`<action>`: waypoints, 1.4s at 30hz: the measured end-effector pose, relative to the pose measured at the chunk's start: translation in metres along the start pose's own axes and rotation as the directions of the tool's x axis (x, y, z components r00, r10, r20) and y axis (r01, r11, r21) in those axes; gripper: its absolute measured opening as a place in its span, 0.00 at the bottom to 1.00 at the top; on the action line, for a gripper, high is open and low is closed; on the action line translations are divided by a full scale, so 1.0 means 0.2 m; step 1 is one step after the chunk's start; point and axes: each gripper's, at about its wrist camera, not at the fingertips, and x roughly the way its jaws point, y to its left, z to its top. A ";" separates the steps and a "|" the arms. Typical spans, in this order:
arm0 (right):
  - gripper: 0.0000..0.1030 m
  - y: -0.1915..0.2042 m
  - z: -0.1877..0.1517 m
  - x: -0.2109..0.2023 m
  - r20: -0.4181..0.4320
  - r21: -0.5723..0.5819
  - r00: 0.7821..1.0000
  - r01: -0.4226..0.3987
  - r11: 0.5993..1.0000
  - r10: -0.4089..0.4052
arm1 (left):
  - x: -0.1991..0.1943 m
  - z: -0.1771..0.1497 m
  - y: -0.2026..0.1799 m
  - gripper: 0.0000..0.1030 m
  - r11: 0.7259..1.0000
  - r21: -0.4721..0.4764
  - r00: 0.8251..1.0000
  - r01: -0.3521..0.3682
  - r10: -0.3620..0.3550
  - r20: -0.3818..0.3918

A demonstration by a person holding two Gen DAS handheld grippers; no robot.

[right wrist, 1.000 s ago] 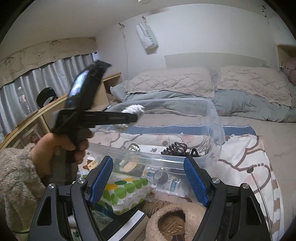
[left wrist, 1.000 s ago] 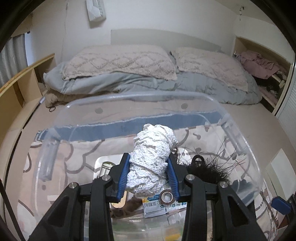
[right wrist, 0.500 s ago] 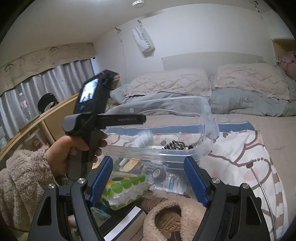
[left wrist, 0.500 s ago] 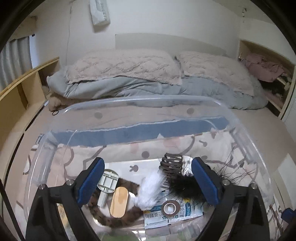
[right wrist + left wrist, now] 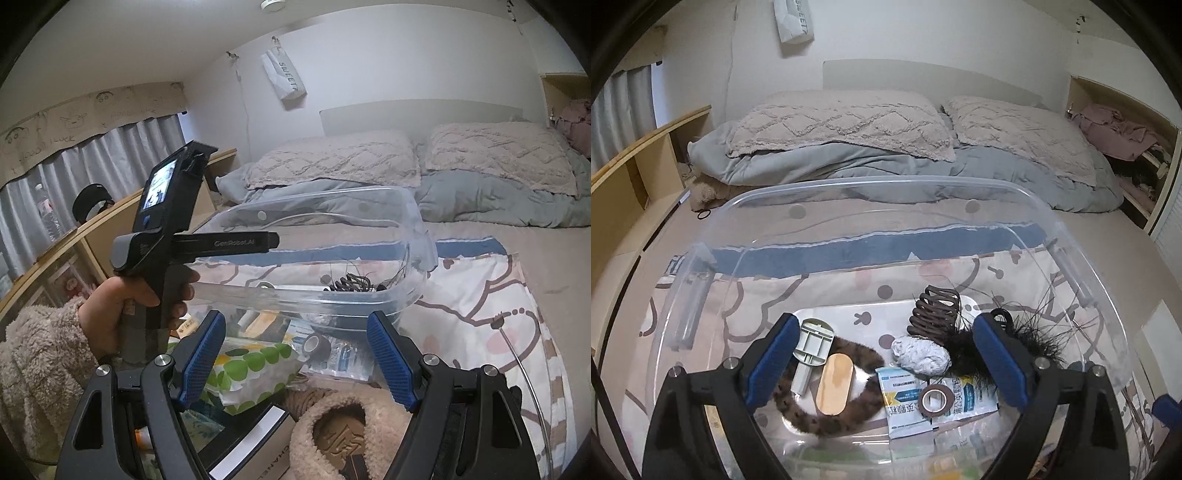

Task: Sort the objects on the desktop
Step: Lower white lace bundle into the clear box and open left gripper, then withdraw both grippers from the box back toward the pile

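Note:
A clear plastic bin (image 5: 1049, 218) fills the left wrist view. On its floor lies a white lace bundle (image 5: 921, 355), beside a brown hair claw (image 5: 936, 312) and a black feathery piece (image 5: 1023, 339). A tape roll (image 5: 936, 397), printed packets (image 5: 903, 398), a wooden oval (image 5: 834, 384) on a leopard-fur band (image 5: 860, 350) and a grey-green plastic part (image 5: 812, 343) lie there too. My left gripper (image 5: 884, 326) hangs open above them, holding nothing. In the right wrist view a hand holds the left gripper (image 5: 258, 242) over the bin (image 5: 410, 206). My right gripper (image 5: 295, 321) is open and empty, in front of the bin.
Below the right gripper lie a green-dotted tissue pack (image 5: 255, 365), a fuzzy slipper (image 5: 343, 424), a white box (image 5: 258, 439) and another tape roll (image 5: 316, 345). The bin stands on a patterned cloth (image 5: 480, 302) on a bed with pillows (image 5: 842, 125). Wooden shelves (image 5: 635, 177) run along the left.
My left gripper opened and let go of the white lace bundle, which dropped to the bin floor by the hair claw. The right gripper stayed open and in place.

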 end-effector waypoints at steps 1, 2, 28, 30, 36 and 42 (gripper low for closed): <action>0.77 0.00 0.00 0.00 0.001 0.002 1.000 0.001 1.000 -0.001 | -0.01 0.00 0.00 0.93 1.000 -0.003 1.000 0.003 -0.003 0.001; 0.77 0.00 0.00 0.00 0.001 0.005 1.000 0.002 1.000 -0.002 | -0.02 -0.01 0.01 0.93 1.000 -0.010 1.000 0.004 -0.004 0.001; 0.77 0.12 0.08 -0.18 0.055 0.000 0.996 0.071 0.997 -0.071 | -0.44 -0.19 0.05 0.99 1.000 0.001 0.998 -0.009 0.009 0.065; 0.87 0.13 0.08 -0.20 0.058 0.002 0.995 0.085 0.996 -0.085 | -0.49 -0.22 0.06 0.99 1.000 0.014 0.997 -0.009 0.008 0.070; 1.00 0.17 0.08 -0.26 0.083 -0.009 0.988 0.133 0.991 -0.132 | -0.67 -0.27 0.09 0.99 1.000 0.006 0.994 -0.017 0.017 0.105; 1.00 0.22 0.07 -0.31 0.097 -0.024 0.979 0.182 0.983 -0.178 | -0.88 -0.33 0.09 1.00 0.999 0.026 0.988 -0.030 0.026 0.151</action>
